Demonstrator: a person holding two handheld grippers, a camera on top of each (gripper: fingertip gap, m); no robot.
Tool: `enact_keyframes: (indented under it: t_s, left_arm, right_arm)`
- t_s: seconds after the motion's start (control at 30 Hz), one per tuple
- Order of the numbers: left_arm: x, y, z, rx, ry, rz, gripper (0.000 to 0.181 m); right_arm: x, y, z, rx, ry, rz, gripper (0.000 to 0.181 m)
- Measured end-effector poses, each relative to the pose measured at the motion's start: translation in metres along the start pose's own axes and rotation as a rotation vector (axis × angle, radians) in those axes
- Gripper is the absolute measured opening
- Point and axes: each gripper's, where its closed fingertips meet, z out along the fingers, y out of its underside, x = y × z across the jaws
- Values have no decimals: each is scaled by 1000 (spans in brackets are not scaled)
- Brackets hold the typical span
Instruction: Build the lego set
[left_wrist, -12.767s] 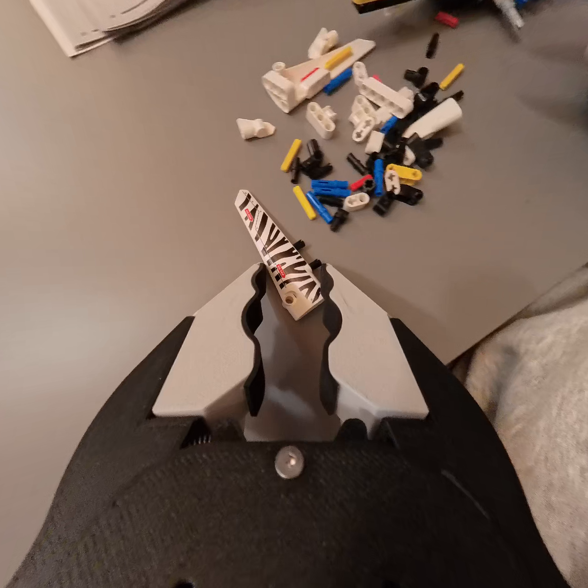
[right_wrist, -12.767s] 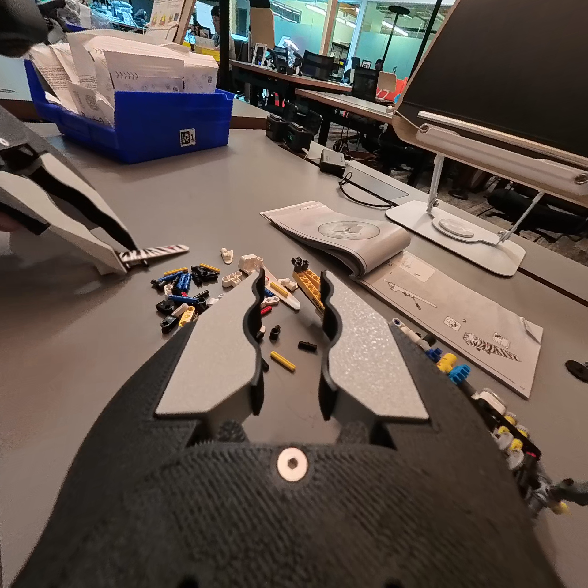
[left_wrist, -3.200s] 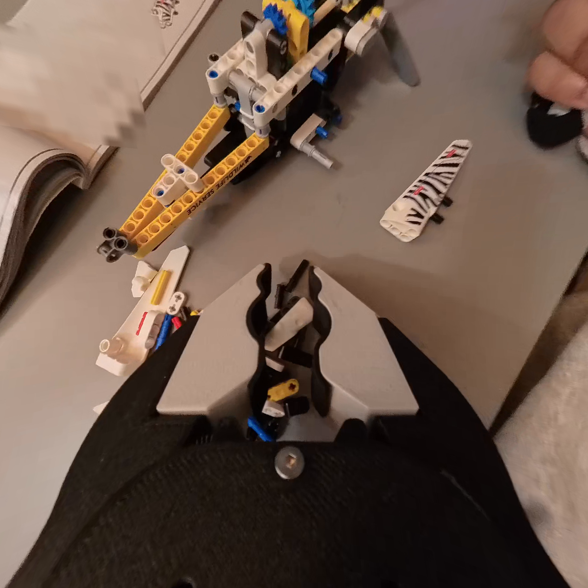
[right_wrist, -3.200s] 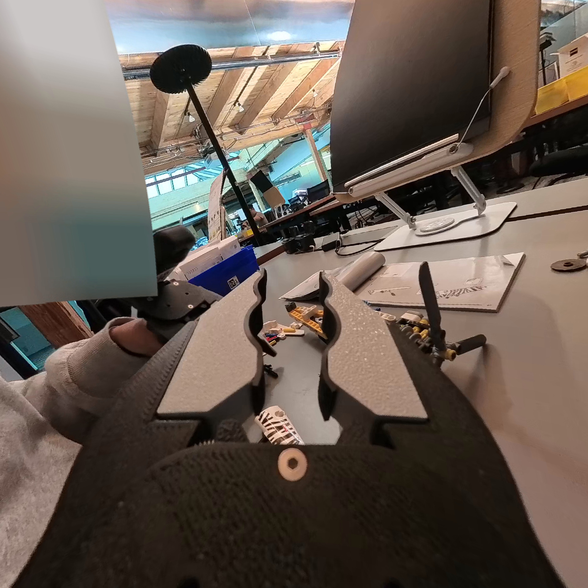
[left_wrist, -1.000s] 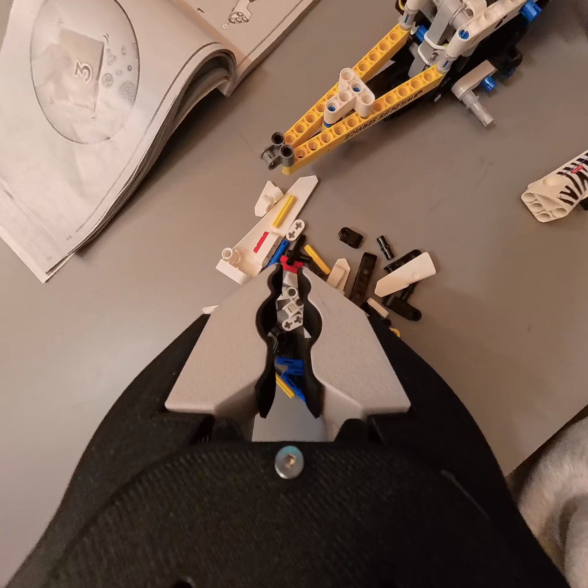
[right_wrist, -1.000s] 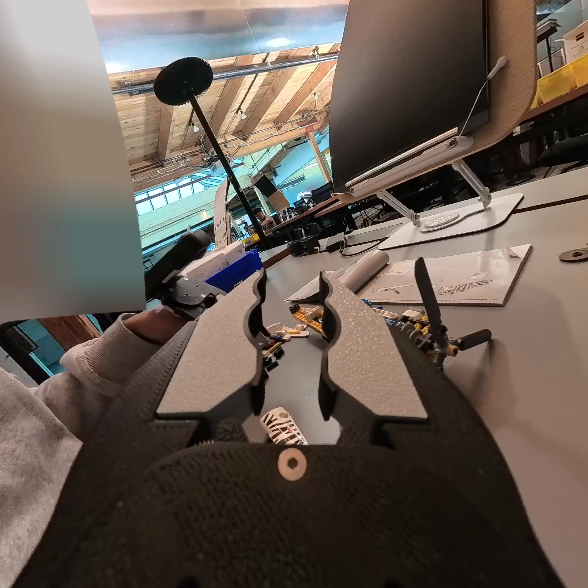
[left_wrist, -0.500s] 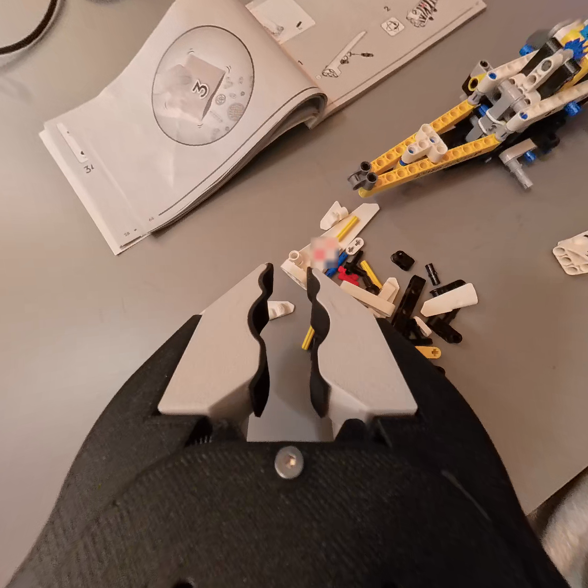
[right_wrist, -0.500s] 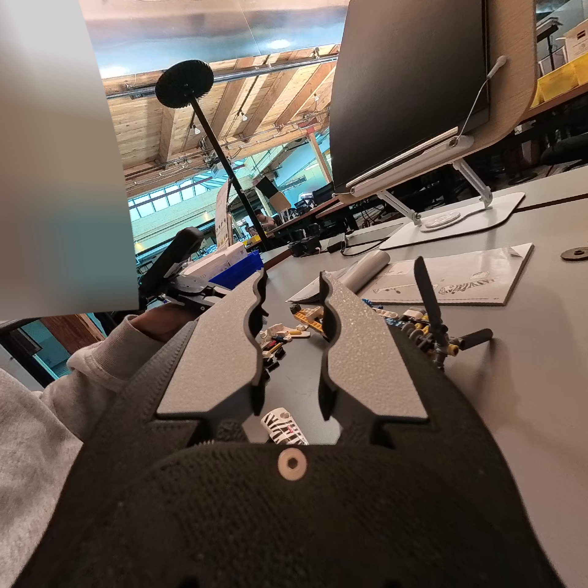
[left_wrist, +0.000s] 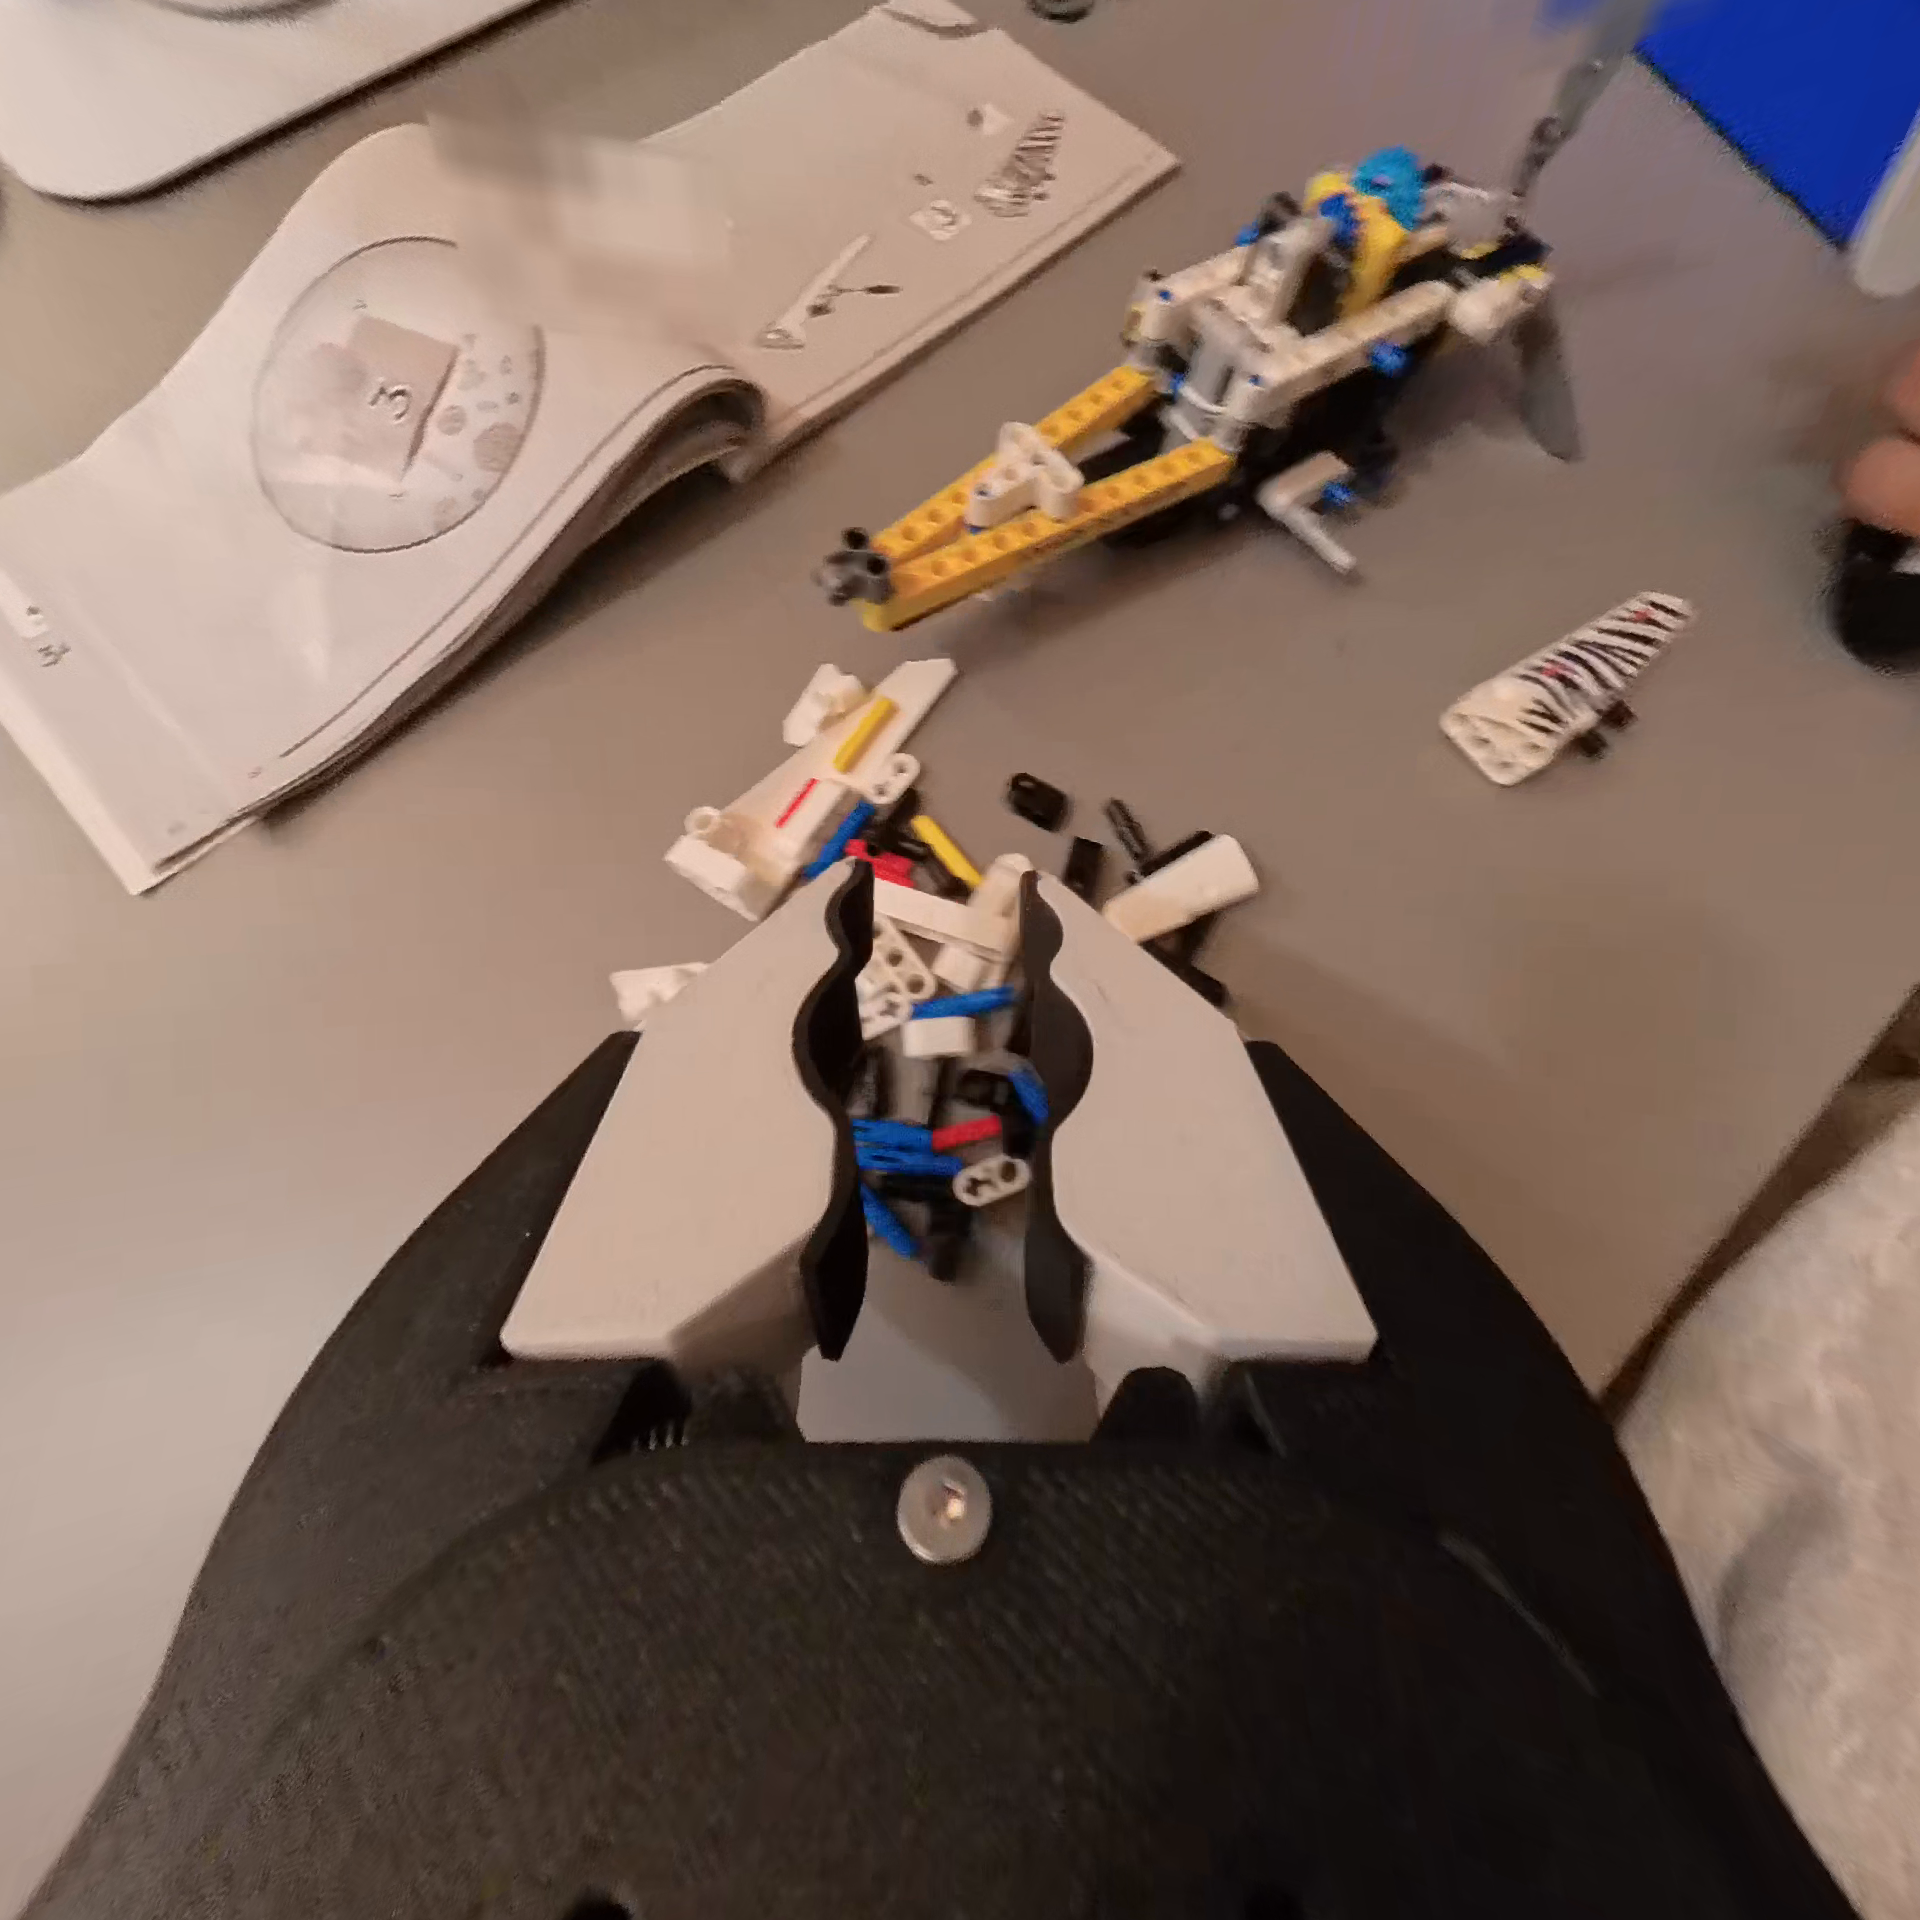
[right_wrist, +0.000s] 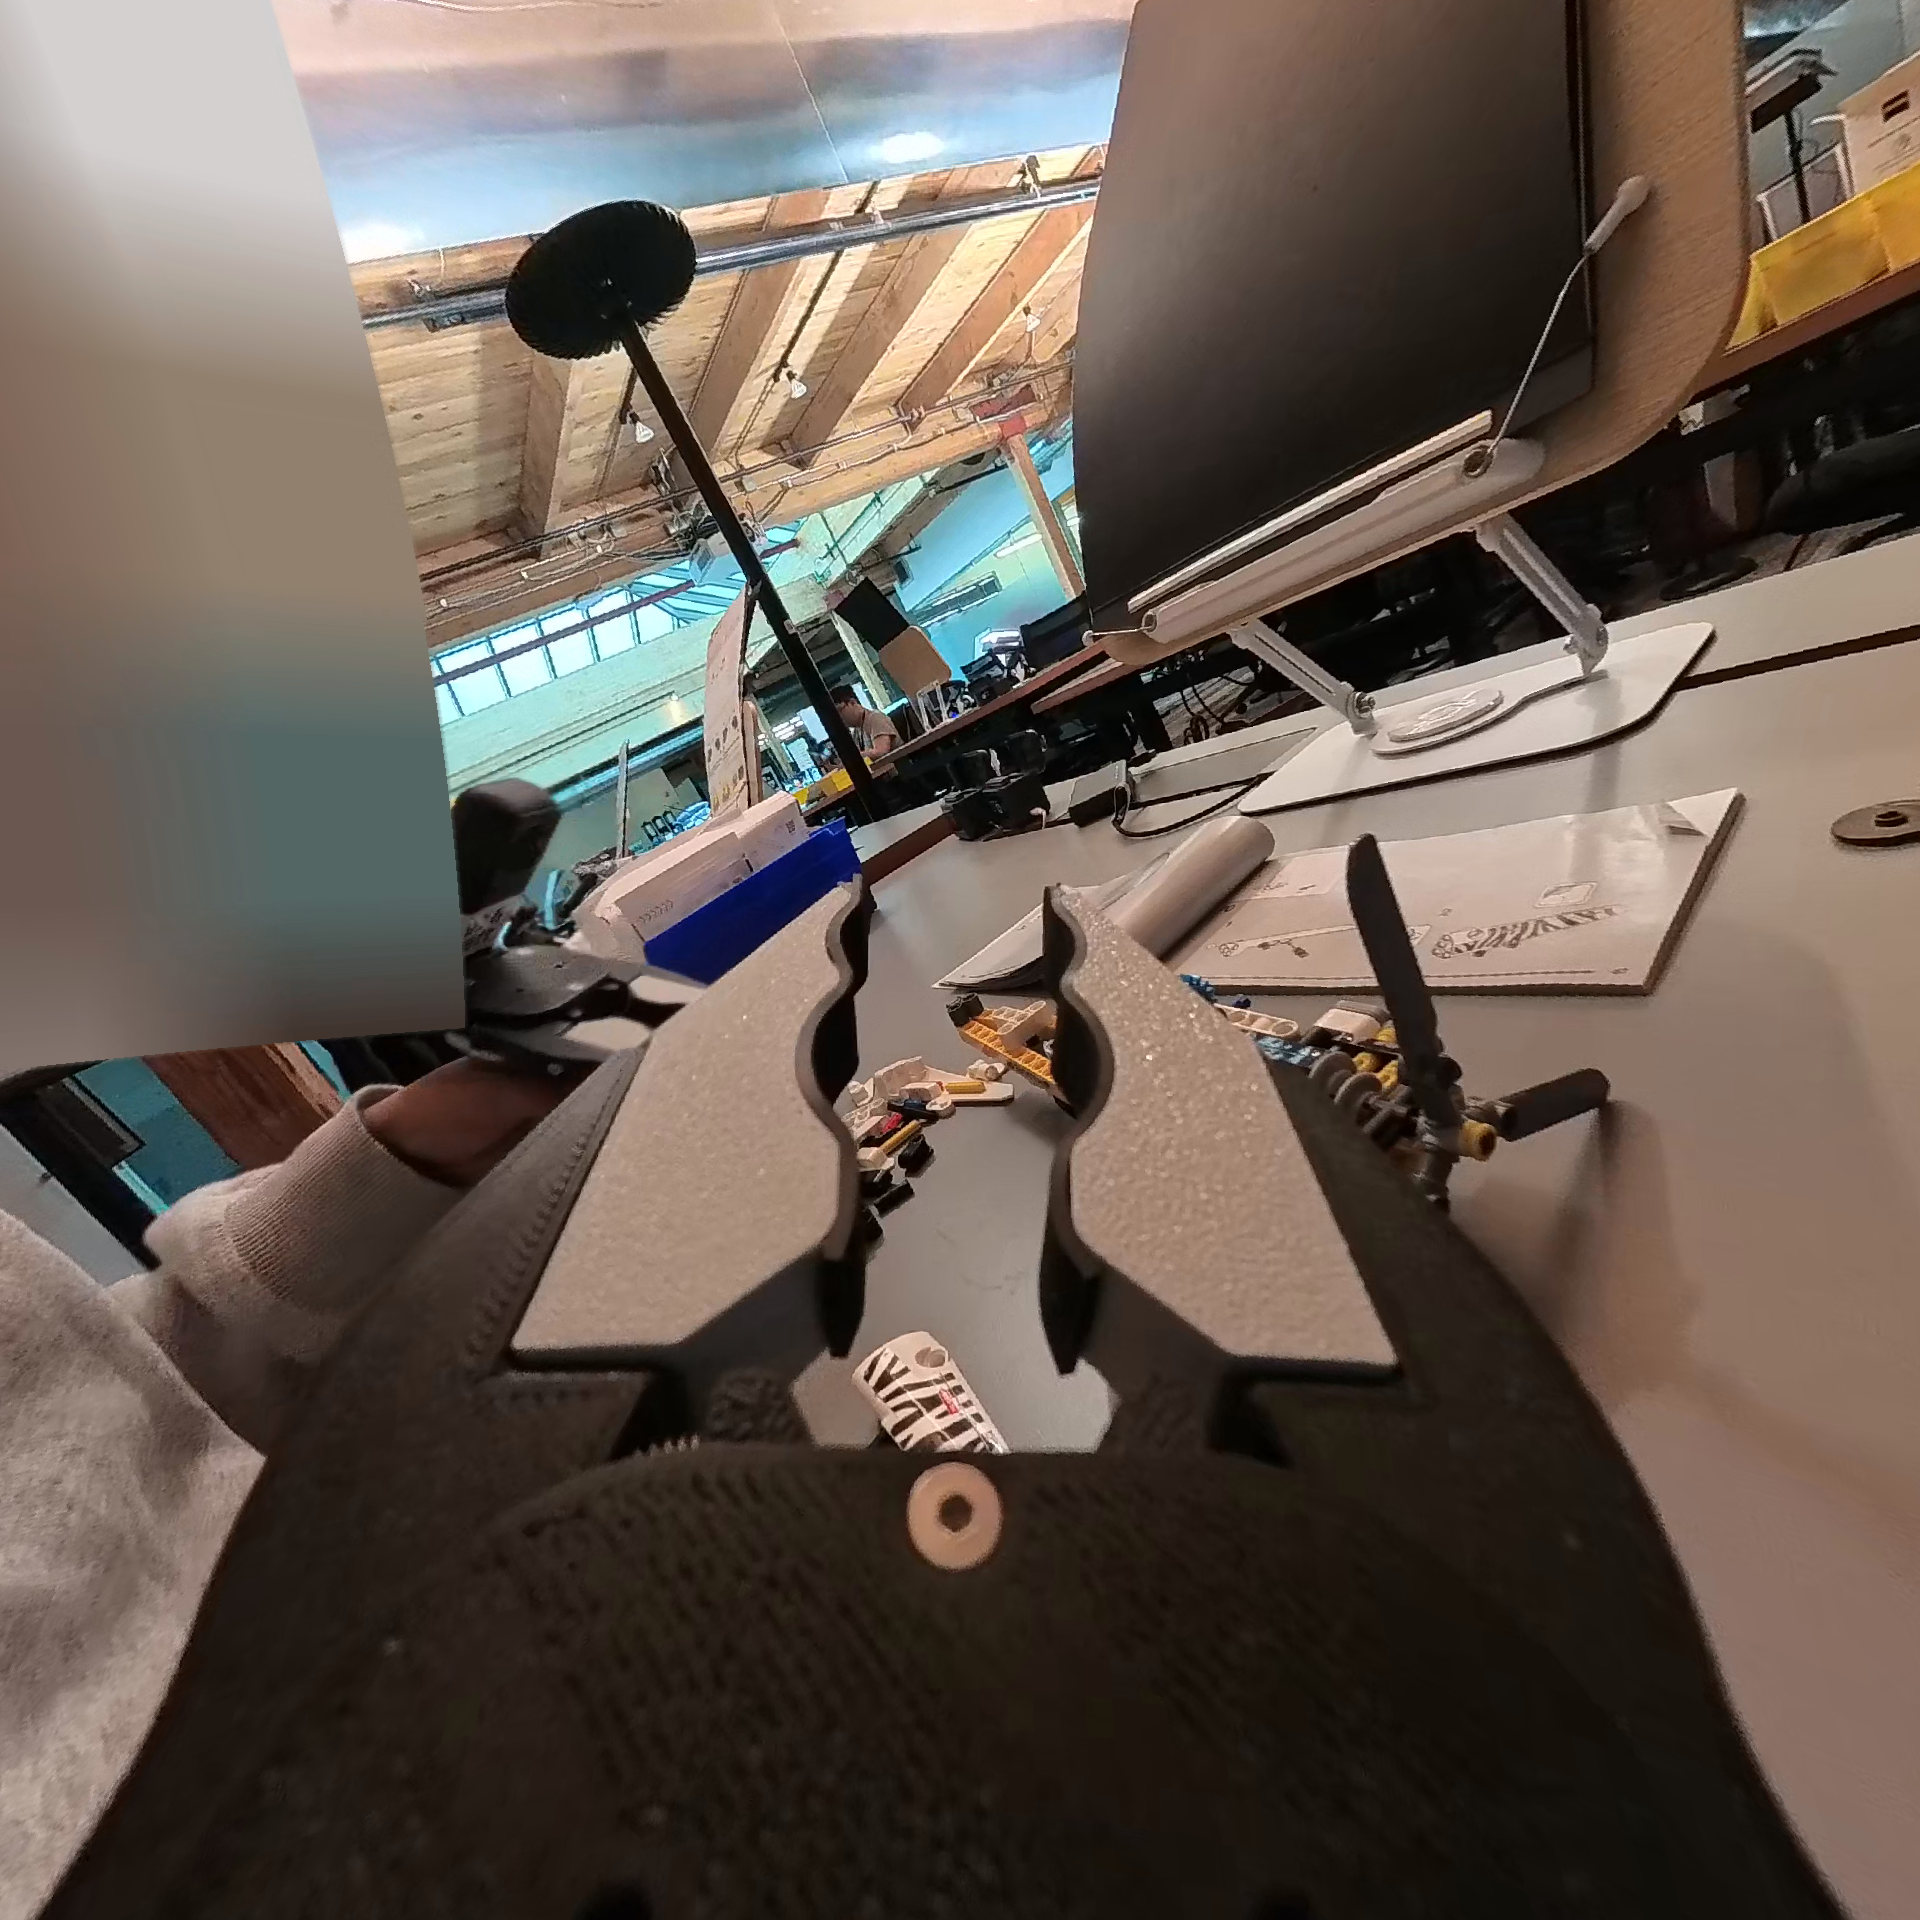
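Both jaws of the left gripper (left_wrist: 940, 894) stood spread with a clear gap, pinching nothing, and the loose pile of small pieces (left_wrist: 935, 1070) showed through that gap on the grey table (left_wrist: 312, 1039). Blue, red, black and white pins and connectors made up the pile, which reached past the fingertips to a white pointed panel (left_wrist: 821, 790) with a yellow pin and a red pin lying on it. Just right of the tips lay a white curved panel (left_wrist: 1184, 888) among black connectors.

Farther off, the half-built model (left_wrist: 1195, 416) rested on the table, its 2 yellow beams pointing toward the pile and its white and blue frame behind. A zebra-striped panel (left_wrist: 1569, 686) lay apart to the right, well clear of the pile. An open instruction booklet (left_wrist: 416, 416) lay to the left of the model.

Jaws of the right gripper (right_wrist: 951, 925) were likewise parted and held nothing. It sat low by the table, with the striped panel (right_wrist: 925, 1397) under its palm end and the model's dark rotor blade (right_wrist: 1392, 977) standing up just right of its fingers. Beyond were a blue bin (right_wrist: 748, 914), a raised laptop on a stand (right_wrist: 1455, 686), and a grey sleeve (right_wrist: 156, 1351) at the left edge.
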Motion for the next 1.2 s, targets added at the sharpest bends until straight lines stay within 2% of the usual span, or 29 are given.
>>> enact_keyframes:
  t_s: [0.1, 0.13, 0.23, 0.33, 0.47, 0.57, 0.7, 0.77, 0.83, 1.0, 1.2]
  left_arm:
    - [29, 0, -4, 43, 69, 14, 42]
    - [33, 0, -4, 53, 55, -2, 48]
    - [33, -3, 4, 59, -45, -44, 53]
    - [49, 0, 20, 22, -37, -10, 61]
    - [41, 8, 32, -45, -142, 86, 58]
    - [35, 3, 30, -25, -209, 129, 57]
    - [42, -2, 31, 7, -215, 129, 60]
    - [37, -4, 32, 26, -284, 164, 60]
    - [33, -4, 33, 17, -358, 216, 60]
    - [36, -3, 43, -21, -426, 329, 62]
    - [25, -4, 39, -33, -516, 414, 61]
  right_arm:
    - [-1, 1, 0, -2, -5, 4, 32]
    - [-1, 1, 0, -1, -5, 5, 32]
    - [-1, 0, 0, 0, -6, 7, 32]
    - [-1, 0, 0, 1, -7, 7, 31]
    - [-1, 0, 0, 4, -9, 10, 32]
    - [-1, 0, -1, 5, -10, 14, 32]
    - [-1, 0, 0, 4, -13, 19, 32]
    - [-1, 0, 0, 5, -13, 21, 32]
    - [-1, 0, 0, 5, -13, 21, 32]
    - [-1, 0, -1, 6, -14, 22, 32]
    - [-1, 0, -1, 6, -15, 25, 31]
